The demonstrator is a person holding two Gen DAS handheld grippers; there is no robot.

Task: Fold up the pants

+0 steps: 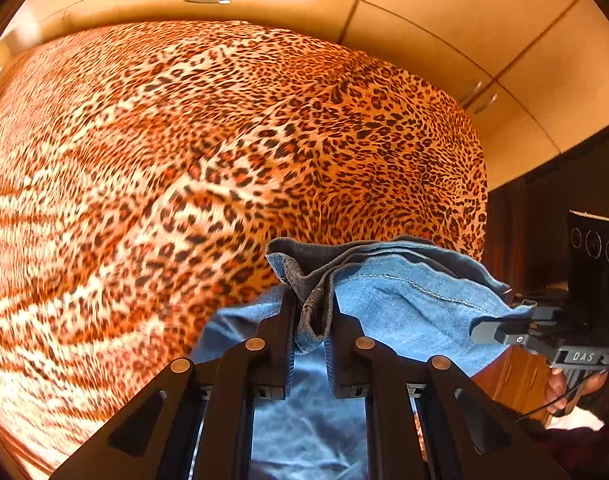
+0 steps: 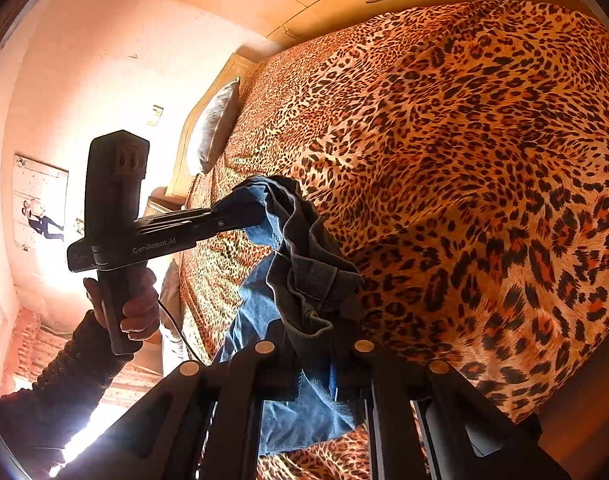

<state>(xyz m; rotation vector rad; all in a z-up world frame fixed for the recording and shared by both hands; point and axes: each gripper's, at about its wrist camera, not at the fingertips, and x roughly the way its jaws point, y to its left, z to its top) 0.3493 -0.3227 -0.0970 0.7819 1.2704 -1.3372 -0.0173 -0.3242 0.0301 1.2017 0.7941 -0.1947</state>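
Blue denim pants (image 1: pixel 404 312) hang in the air above a bed with a leopard-print cover (image 1: pixel 184 160). My left gripper (image 1: pixel 313 320) is shut on a bunched edge of the pants. My right gripper (image 2: pixel 316 344) is shut on another bunched edge of the same pants (image 2: pixel 304 280). The right gripper also shows in the left wrist view (image 1: pixel 500 330), clamped on the far end of the fabric. The left gripper shows in the right wrist view (image 2: pixel 248 212), clamped on the upper edge. The cloth sags between the two grippers.
The leopard-print bed cover (image 2: pixel 464 160) fills most of both views. A pillow (image 2: pixel 214 128) leans at the headboard. Wooden wardrobe doors (image 1: pixel 444 20) stand behind the bed. A pink wall with a picture (image 2: pixel 40 200) is to the left.
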